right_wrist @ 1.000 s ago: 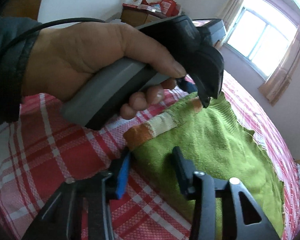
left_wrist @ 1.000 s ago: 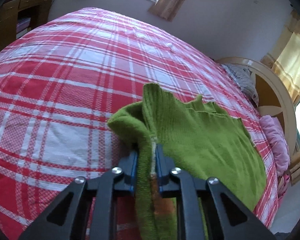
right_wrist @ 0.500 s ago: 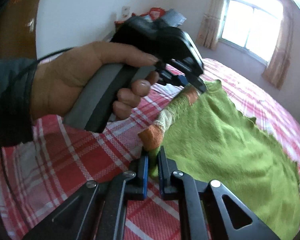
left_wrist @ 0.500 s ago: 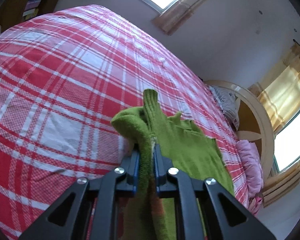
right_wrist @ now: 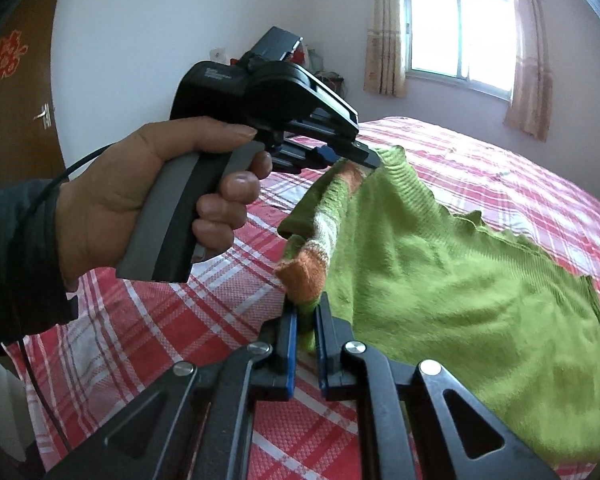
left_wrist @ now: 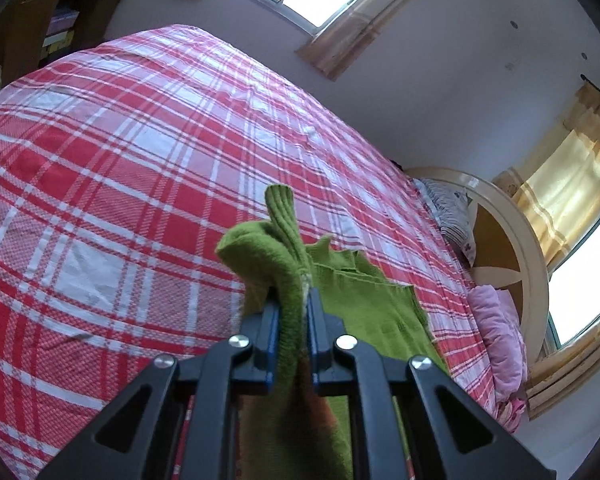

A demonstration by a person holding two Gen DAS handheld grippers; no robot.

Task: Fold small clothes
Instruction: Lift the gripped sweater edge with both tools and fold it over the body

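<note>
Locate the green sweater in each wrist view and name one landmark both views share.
Left wrist view: green sweater at bottom centre, bunched between the left gripper pads.
Right wrist view: green sweater spread across the right half, its striped edge clamped by the right gripper.
Shared landmark: the red plaid bedspread.

green sweater (right_wrist: 460, 280), red plaid bedspread (left_wrist: 140, 140)

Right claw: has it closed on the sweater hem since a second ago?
Yes. The right claw, open around the hem earlier, is now shut on the green sweater, lifting that edge off the plaid bedspread.
</note>
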